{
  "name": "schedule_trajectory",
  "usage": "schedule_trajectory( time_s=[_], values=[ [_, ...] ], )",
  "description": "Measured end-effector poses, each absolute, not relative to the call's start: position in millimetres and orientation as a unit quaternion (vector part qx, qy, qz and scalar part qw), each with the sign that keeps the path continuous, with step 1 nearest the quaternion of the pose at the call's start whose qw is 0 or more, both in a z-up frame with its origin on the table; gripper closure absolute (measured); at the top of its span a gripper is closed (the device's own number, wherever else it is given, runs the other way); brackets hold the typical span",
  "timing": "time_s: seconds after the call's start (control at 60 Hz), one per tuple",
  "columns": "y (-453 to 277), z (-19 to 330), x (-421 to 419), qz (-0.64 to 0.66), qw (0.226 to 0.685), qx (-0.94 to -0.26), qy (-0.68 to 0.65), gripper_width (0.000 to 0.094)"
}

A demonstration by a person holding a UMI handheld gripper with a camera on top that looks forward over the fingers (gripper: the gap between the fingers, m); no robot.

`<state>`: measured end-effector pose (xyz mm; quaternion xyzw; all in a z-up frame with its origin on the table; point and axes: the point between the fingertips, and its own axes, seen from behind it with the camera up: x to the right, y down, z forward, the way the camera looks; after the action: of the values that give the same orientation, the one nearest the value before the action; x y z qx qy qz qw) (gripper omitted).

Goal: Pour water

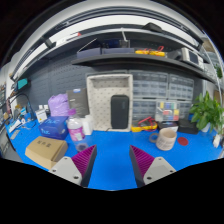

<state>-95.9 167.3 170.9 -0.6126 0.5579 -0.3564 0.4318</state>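
Water vessel: no container can be picked out with certainty as the one to pour from; the likeliest candidates are the pale cup (pixel 167 138) standing ahead and to the right of the fingers, and the pink-and-white bottle (pixel 76 130) ahead and to the left.

Gripper (pixel 113 165): spread wide, nothing between its magenta pads (pixel 85 160), held above the blue table (pixel 113 150). Bare blue surface lies directly between and just ahead of the fingers, giving open room for a straight advance.

Near left: a brown cardboard box (pixel 46 151) sits just beside the left finger, so a leftward swing would probably clip it.

Middle distance: the bottle stands among a purple jug (pixel 59 105) and smaller items, closely grouped. Reaching in there risks toppling a neighbour. The cup stands more apart, with small red and orange objects near it.

Far: a white perforated panel with a dark rectangle (pixel 112 102) rises at the back of the table, and a green plant (pixel 208 110) stands at far right. An overhead shelf (pixel 140 58) spans the bench, probably limiting lift height near the rear.

Principal hazards, as judged: gripping the wrong vessel, a tall bottle tipping under an off-centre pinch, and water spilling onto the surrounding clutter.
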Motion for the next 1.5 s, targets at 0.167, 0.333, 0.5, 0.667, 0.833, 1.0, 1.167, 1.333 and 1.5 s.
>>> schedule_trajectory(
  time_s=[0.167,0.333,0.5,0.667,0.833,1.0,1.167,1.333,1.5],
  values=[
    [250,146,-80,-0.338,0.445,-0.624,0.547,0.0276],
    [295,133,-44,-0.332,0.462,-0.614,0.546,0.0275],
    [315,122,-3,-0.338,0.467,-0.601,0.553,0.0282],
    [333,113,33,-0.351,0.478,-0.601,0.536,0.0282],
    [338,107,56,-0.370,0.484,-0.599,0.520,0.0375],
    [336,109,60,-0.386,0.492,-0.589,0.512,0.0559],
    [331,108,63,-0.374,0.498,-0.578,0.528,0.0594],
    [304,112,67,-0.325,0.510,-0.549,0.577,0.0595],
    [248,131,77,-0.245,0.549,-0.474,0.644,0.0594]
  ],
)
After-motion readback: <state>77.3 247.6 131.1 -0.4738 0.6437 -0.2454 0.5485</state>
